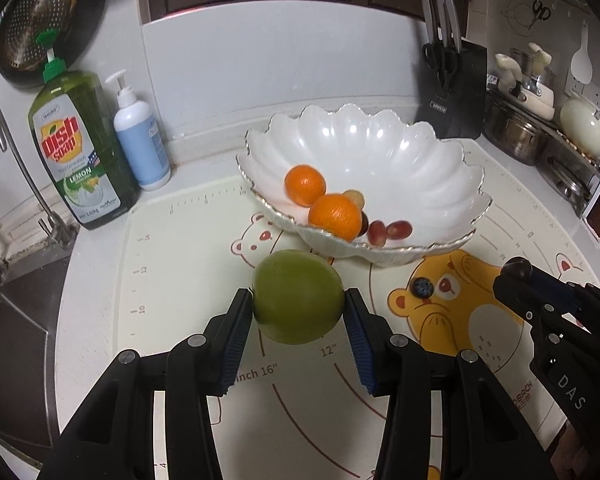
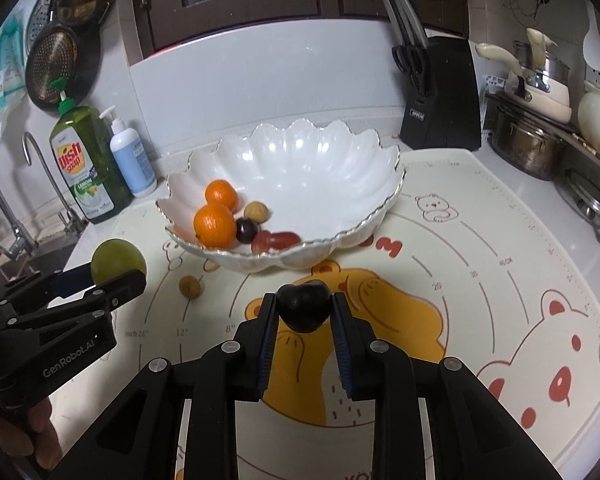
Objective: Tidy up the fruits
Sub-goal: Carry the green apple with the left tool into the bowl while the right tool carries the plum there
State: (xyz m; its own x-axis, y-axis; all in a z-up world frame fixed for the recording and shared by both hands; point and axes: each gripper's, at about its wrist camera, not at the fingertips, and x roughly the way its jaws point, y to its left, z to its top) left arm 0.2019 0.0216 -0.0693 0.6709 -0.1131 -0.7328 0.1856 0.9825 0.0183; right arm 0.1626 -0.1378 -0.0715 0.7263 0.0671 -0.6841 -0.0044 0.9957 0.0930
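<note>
Left gripper (image 1: 299, 309) grips green fruit (image 1: 298, 296); right gripper (image 2: 304, 309) dark fruit (image 2: 305, 306)

The bowl's (image 1: 380, 148) near rim hides the lower parts of the oranges (image 1: 335, 216) and grapes (image 1: 388, 231). The green fruit (image 1: 298, 296) covers part of the mat's (image 1: 188, 280) print. In the right wrist view, the left gripper (image 2: 112, 276) hides that fruit's lower half.

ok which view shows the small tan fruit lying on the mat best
The right wrist view: the small tan fruit lies in plain sight on the mat, between the bowl and the left gripper. The left wrist view does not show it.
</note>
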